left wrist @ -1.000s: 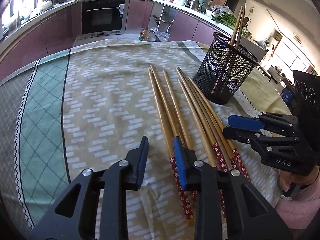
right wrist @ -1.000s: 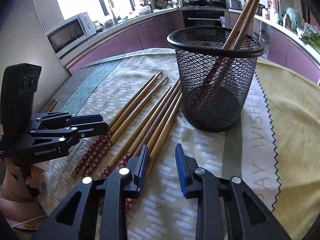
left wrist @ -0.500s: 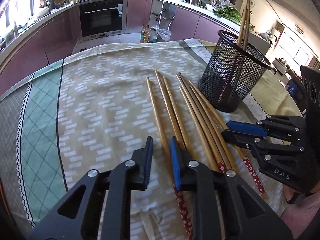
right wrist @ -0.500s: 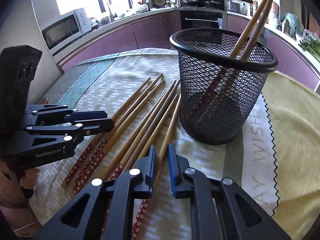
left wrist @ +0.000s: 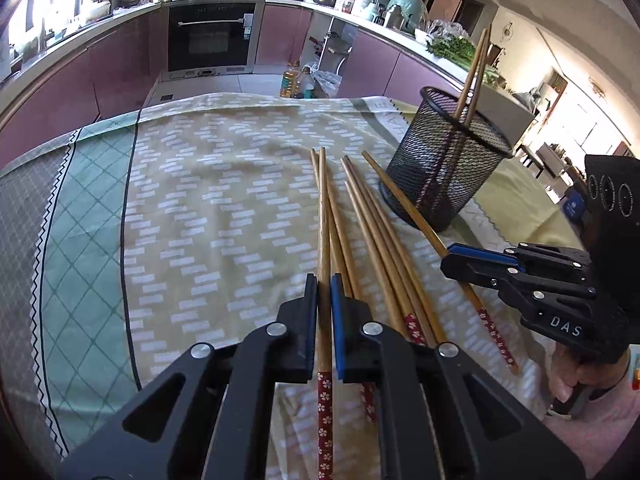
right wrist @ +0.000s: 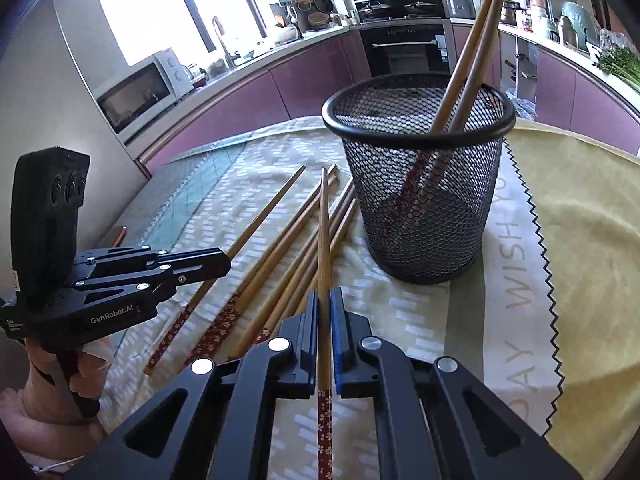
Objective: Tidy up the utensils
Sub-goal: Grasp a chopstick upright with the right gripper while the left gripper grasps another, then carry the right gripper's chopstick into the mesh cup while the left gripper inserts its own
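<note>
Two grips newly made: left gripper (left wrist: 324, 304) clenched on one chopstick (left wrist: 324, 216), right gripper (right wrist: 324, 312) clenched on another chopstick (right wrist: 323, 240), both previously spread. Ready for lifting toward mesh holder (right wrist: 420, 200); remaining chopsticks (left wrist: 380, 236) lying on tablecloth (left wrist: 200, 200) just beside it.

"DAS" is printed in pale letters on the side of the black plastic right gripper (left wrist: 480, 266), seen at the right of the left wrist view. "GenRobot.AI" is printed in white on the side of the black plastic left gripper (right wrist: 208, 264), at the left of the right wrist view. On the grey-green band of the yellow patterned tablecloth (right wrist: 516, 264), right of the black wire-mesh cup, "DAY WISH" is read in grey capitals; further letters beyond are cut off.
</note>
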### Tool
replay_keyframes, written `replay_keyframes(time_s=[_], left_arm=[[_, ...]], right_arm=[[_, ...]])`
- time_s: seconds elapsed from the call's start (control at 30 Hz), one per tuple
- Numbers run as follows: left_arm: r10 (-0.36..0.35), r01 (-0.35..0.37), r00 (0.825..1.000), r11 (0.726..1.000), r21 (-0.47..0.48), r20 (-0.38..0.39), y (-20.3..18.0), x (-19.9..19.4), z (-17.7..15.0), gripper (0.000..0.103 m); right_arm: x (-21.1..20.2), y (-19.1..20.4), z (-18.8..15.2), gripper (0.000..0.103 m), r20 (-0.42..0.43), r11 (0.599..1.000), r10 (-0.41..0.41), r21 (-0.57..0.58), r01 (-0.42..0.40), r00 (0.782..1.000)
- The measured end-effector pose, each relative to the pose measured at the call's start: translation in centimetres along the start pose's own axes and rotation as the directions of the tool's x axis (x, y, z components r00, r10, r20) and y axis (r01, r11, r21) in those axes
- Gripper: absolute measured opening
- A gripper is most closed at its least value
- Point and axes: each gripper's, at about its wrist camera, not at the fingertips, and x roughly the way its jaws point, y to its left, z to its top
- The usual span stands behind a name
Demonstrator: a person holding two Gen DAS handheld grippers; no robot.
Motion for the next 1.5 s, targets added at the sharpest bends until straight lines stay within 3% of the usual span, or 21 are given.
replay_keyframes(time_s=[0.33,0.5,0.73,1.1,1.5], left_arm=[[-0.142,0.142,0.986,0.99,0.0,0.09,-0.7,-4.6,0.1,0.008],[-0.229,0.228,0.963,0.973,0.019,0.144,-1.7,-6.4,0.6,0.008],[-0.282,0.28,0.939,0.959,0.035,0.196,-2.9,-7.5,1.1,0.008],[-0.324,0.319,0.926,0.946,0.057,0.194,-3.4,-7.9,0.7,0.008],[-0.326,0.315,0.94,0.943,0.108,0.102,-4.7,-5.6,0.2,0.008]], right_arm=[[-3.8,0.8,0.6,0.005,0.1,0.998,0.061,-0.027,-0.058,0.993],[-5.5,1.1,0.8,0.005,0.155,0.997,0.07,-0.039,-0.065,0.985],[-6.8,1.2,1.4,0.005,0.206,0.996,0.084,-0.043,-0.077,0.975],[-5.4,0.3,1.7,0.005,0.16,0.992,0.126,0.0,-0.128,0.979],[-5.5,1.7,1.2,0.005,0.158,0.986,0.154,-0.084,-0.143,0.975]])
